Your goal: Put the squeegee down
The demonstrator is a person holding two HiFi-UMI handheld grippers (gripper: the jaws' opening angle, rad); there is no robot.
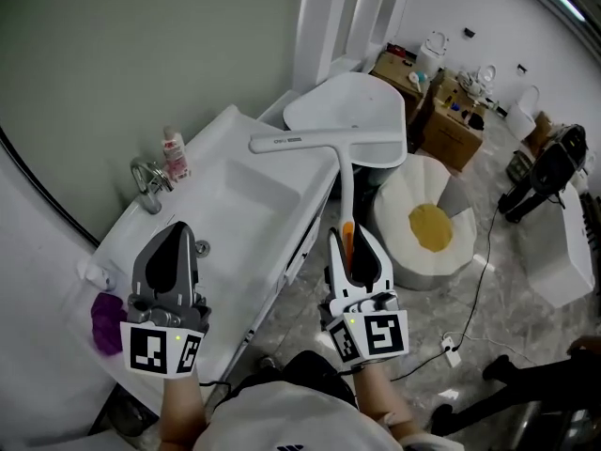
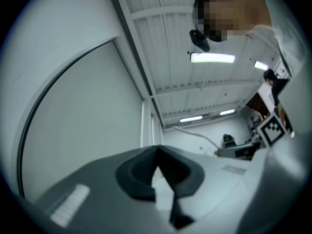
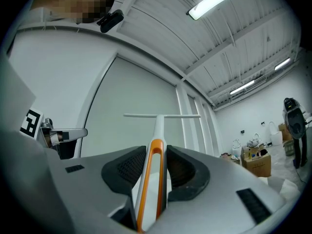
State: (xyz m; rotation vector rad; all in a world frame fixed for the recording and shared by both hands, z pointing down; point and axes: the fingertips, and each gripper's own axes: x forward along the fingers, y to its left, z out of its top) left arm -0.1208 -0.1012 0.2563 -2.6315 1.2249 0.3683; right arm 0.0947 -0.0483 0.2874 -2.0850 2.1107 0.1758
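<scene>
My right gripper [image 1: 349, 242] is clamped on the orange-trimmed handle of the white squeegee [image 1: 319, 140]. It holds the tool off every surface, with the blade crosswise at 12 o'clock, over the far right end of the white table [image 1: 211, 148]. My left gripper [image 1: 172, 244] hangs over the near end of that table with its jaws together and nothing between them. The table runs from 7 o'clock toward 1 o'clock along a grey-green wall [image 1: 141, 45] and has a rectangular basin [image 1: 239, 205] sunk in it. At the basin's 10 o'clock stand a chrome faucet [image 1: 146, 181] and, just beside it, a small bottle [image 1: 174, 153] with a pink label. Something purple [image 1: 106, 322] lies at the near left corner. Beyond the blade is a white rounded fixture [image 1: 362, 97] that I cannot name. A fried-egg cushion [image 1: 427, 224] lies on the pale marbled floor [image 1: 507, 308] at 2 o'clock of my right gripper, with cardboard boxes [image 1: 451, 130] farther off against the white back wall.
</scene>
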